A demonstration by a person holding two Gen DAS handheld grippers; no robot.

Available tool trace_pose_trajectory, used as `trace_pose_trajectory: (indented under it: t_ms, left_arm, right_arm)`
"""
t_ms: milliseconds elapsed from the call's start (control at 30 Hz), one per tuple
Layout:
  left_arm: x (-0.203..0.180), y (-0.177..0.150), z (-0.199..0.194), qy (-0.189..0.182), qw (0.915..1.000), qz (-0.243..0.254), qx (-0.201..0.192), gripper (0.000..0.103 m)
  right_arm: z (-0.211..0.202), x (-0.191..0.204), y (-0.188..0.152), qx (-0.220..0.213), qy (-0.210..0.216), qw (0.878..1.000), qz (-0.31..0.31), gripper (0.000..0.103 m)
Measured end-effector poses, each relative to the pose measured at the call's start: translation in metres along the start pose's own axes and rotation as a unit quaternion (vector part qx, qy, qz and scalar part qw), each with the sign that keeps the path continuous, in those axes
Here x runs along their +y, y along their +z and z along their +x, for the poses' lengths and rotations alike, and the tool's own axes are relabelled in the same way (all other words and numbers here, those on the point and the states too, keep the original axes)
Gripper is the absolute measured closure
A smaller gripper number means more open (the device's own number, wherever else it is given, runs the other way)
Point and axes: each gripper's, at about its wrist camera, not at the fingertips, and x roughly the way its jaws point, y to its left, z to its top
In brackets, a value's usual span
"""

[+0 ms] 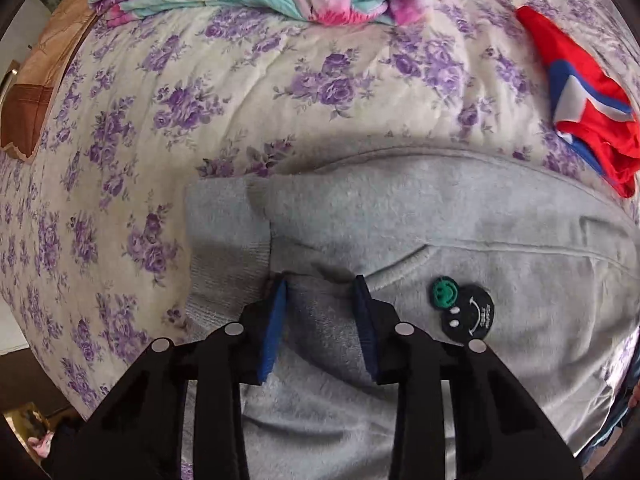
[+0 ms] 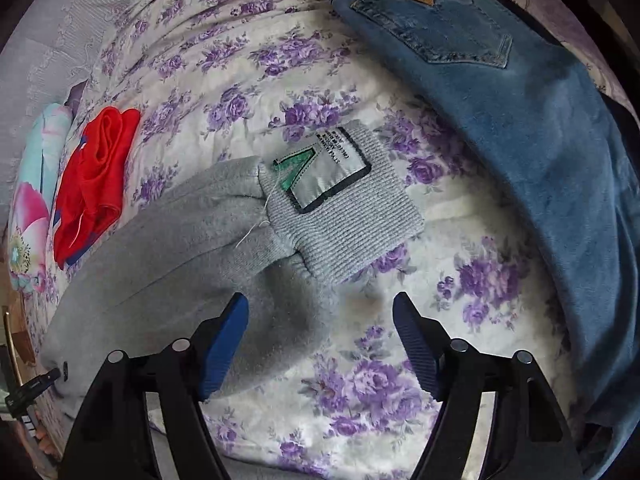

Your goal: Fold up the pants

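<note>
The left gripper [image 1: 320, 328] hangs over the grey sweatpants [image 1: 440, 240], its blue pads apart with fleece between them but not pinched. The right gripper [image 2: 320, 344] is spread wide at the sweatpants' edge, holding nothing. The sweatpants lie across the flowered bedspread [image 1: 280, 92], seemingly doubled leg over leg, one ribbed cuff [image 2: 352, 208] with its sewn label turned out. Shortening folds seem left to do. A red garment [image 1: 580, 92] lies beyond them, and folded jeans [image 2: 520, 120] past the cuff.
</note>
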Motion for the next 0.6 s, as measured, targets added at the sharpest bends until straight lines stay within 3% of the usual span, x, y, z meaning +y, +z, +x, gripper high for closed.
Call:
trace_pose_trajectory:
  t_ms: [33, 100, 200, 333, 433, 467, 533, 600]
  left_arm:
    - [0.000, 0.005, 0.000, 0.004, 0.9999, -0.010, -0.005, 0.074]
    - [0.001, 0.014, -0.003, 0.015, 0.9994, -0.024, -0.020, 0.087]
    - [0.001, 0.019, 0.005, 0.015, 0.9990, -0.039, -0.016, 0.090]
    - [-0.029, 0.013, 0.010, 0.082, 0.9959, 0.006, -0.037, 0.090]
    - [-0.040, 0.010, 0.011, 0.095, 0.9946, 0.018, -0.037, 0.092]
    - [-0.041, 0.010, 0.010, 0.090, 0.9952, 0.020, -0.033, 0.092]
    - [-0.038, 0.009, 0.000, 0.064, 0.9972, 0.032, -0.023, 0.090]
    - [-0.018, 0.006, -0.025, 0.030, 0.9979, 0.049, -0.030, 0.086]
  right_arm:
    - [0.002, 0.000, 0.001, 0.006, 0.004, 1.000, 0.004, 0.093]
    - [-0.013, 0.006, 0.004, -0.032, 0.001, 0.999, -0.004, 0.094]
    - [-0.036, 0.014, 0.007, -0.083, 0.008, 0.996, -0.013, 0.094]
    - [0.009, 0.002, 0.009, -0.027, -0.027, 0.999, 0.009, 0.092]
    - [0.009, 0.010, 0.003, -0.049, -0.051, 0.997, -0.027, 0.092]
    - [0.007, 0.016, 0.002, -0.046, -0.071, 0.996, -0.042, 0.085]
    - [-0.003, 0.026, 0.001, -0.032, -0.108, 0.991, -0.066, 0.054]
    - [-0.028, 0.035, -0.008, -0.048, -0.125, 0.987, -0.089, 0.054]
